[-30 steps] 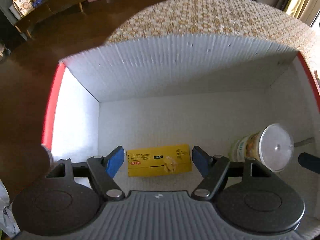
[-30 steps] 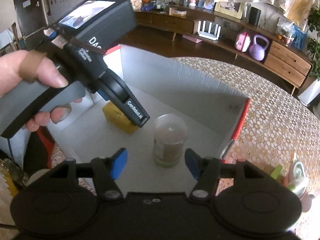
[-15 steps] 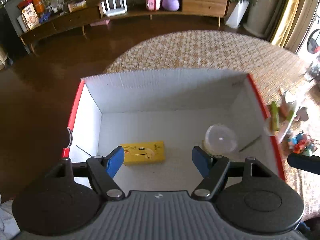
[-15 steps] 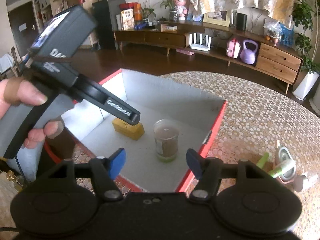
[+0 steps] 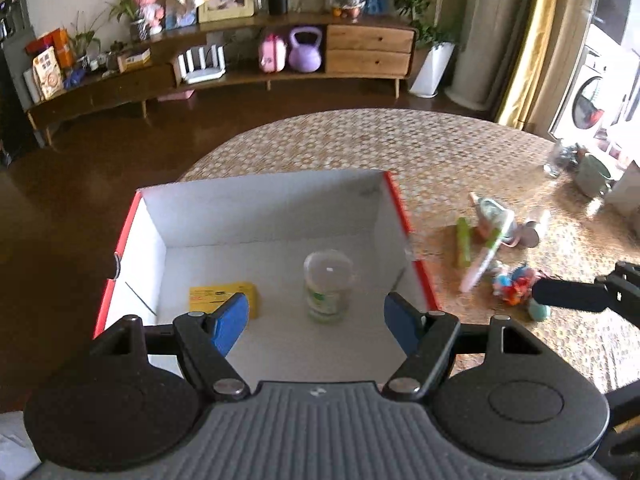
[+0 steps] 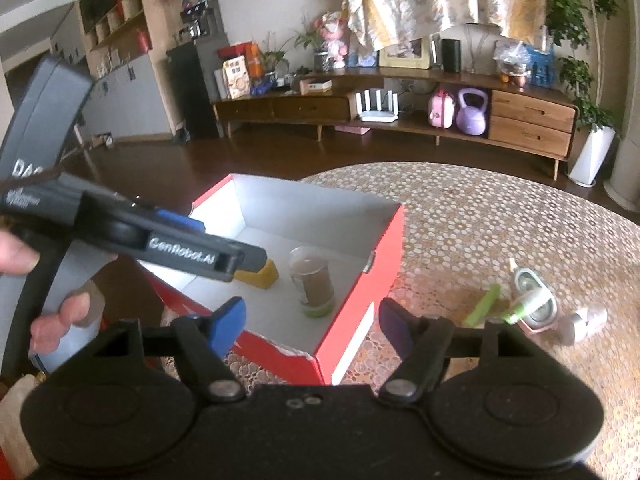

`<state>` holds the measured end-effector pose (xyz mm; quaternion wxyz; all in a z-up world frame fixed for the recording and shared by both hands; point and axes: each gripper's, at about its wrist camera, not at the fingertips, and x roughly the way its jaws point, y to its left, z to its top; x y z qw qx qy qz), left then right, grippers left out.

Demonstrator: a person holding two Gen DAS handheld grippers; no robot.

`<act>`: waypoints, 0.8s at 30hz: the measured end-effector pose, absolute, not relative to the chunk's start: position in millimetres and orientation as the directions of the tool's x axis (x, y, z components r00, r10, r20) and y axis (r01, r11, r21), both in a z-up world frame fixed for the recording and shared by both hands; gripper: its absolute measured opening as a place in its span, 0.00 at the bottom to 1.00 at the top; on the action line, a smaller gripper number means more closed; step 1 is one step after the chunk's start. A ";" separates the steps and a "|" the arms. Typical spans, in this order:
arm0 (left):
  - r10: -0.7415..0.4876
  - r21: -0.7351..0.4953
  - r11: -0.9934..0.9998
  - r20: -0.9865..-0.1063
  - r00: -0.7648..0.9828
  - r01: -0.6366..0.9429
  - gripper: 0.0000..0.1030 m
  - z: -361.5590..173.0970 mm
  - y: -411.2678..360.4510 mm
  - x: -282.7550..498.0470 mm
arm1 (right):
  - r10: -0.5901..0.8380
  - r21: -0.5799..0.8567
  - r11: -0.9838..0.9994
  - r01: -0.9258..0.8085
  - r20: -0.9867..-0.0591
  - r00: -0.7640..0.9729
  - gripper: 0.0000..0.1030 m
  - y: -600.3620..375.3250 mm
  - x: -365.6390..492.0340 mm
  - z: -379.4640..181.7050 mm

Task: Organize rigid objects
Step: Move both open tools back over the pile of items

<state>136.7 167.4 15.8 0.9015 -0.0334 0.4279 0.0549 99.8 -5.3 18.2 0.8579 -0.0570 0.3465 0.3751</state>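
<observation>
A red box with a white inside (image 5: 394,196) (image 6: 384,248) stands on the patterned round table. Inside it lie a yellow carton (image 5: 218,294) (image 6: 262,278) and an upright clear cup with a lid (image 5: 328,284) (image 6: 314,280). My left gripper (image 5: 316,320) hangs open above the box's near edge, nothing between its blue pads. My right gripper (image 6: 310,326) is over the box's near corner; its jaws are opening and hold nothing. The left gripper's body (image 6: 172,248), held by a hand, crosses the right wrist view.
To the right of the box lie a green stick (image 5: 463,240) (image 6: 482,306), a white and green gadget (image 5: 494,220) (image 6: 534,306), a colourful small toy (image 5: 514,282) and other bits. A glass and a green mug (image 5: 592,174) stand at the table's far right edge.
Both grippers have risen and drawn back from inside the box, so the whole box and the table now show. The right gripper's pads have spread wider. Carton and cup stay put.
</observation>
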 end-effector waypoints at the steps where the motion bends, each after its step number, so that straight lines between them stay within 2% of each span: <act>1: 0.070 -0.013 0.992 -0.767 0.638 -0.124 0.72 18.0 163.1 132.8 | 0.603 0.165 0.718 -0.676 -0.633 0.486 0.74 -9.1 98.4 20.0; 4: 0.065 -0.014 0.993 -0.746 0.663 -0.113 0.74 23.3 148.3 124.2 | 0.608 0.181 0.726 -0.663 -0.620 0.497 0.77 -25.8 95.1 23.4; 6: 0.062 -0.014 0.994 -0.727 0.684 -0.104 0.81 25.7 138.5 119.6 | 0.611 0.190 0.732 -0.655 -0.607 0.508 0.81 -37.6 93.7 25.0; 13: 0.035 -0.016 0.998 -0.680 0.732 -0.062 0.83 21.1 97.5 108.1 | 0.596 0.207 0.770 -0.603 -0.570 0.566 0.91 -87.7 81.6 18.1; 16: 0.012 -0.024 0.999 -0.674 0.738 -0.038 0.86 12.8 80.8 109.1 | 0.576 0.176 0.787 -0.591 -0.554 0.602 0.99 -106.1 77.7 13.1; 19: -0.028 -0.050 0.999 -0.667 0.744 -0.008 0.87 4.3 67.1 111.2 | 0.555 0.137 0.800 -0.585 -0.538 0.634 1.00 -123.4 70.7 5.6; 24: -0.080 -0.070 0.997 -0.645 0.760 0.046 0.97 -11.8 41.0 115.1 | 0.520 0.100 0.820 -0.564 -0.543 0.659 1.00 -149.9 70.6 -10.3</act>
